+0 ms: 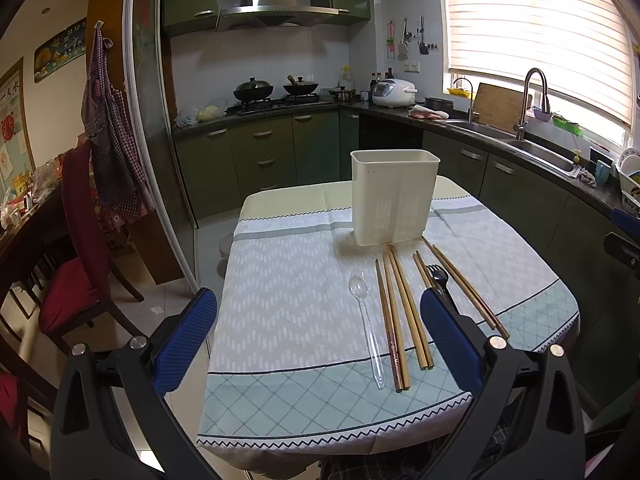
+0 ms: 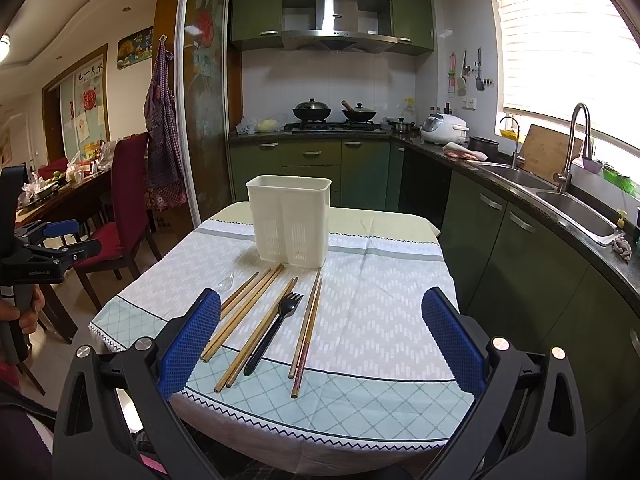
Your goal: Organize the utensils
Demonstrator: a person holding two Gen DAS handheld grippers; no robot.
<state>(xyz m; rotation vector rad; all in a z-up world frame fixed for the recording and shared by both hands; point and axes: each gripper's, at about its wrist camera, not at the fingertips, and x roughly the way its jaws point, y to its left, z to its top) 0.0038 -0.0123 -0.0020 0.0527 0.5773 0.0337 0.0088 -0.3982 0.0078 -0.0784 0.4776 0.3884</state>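
A cream utensil holder [image 1: 394,196] [image 2: 290,220] stands upright on the table, empty as far as I can see. In front of it lie several wooden chopsticks [image 1: 404,312] [image 2: 248,312], a clear plastic spoon [image 1: 366,320] and a black plastic fork [image 2: 274,328] [image 1: 437,274]. The spoon is mostly hidden in the right wrist view. My left gripper [image 1: 320,340] is open and empty, held above the near left part of the table. My right gripper [image 2: 322,340] is open and empty, above the table's near edge, with the fork and chopsticks between its fingers' line of sight.
The table wears a white and pale green cloth [image 1: 296,280] [image 2: 380,320]. Red chairs [image 1: 80,264] [image 2: 128,208] stand on the left. Green kitchen cabinets and a counter with a sink [image 2: 560,200] run along the right and back. The left gripper shows at the left edge of the right wrist view [image 2: 44,252].
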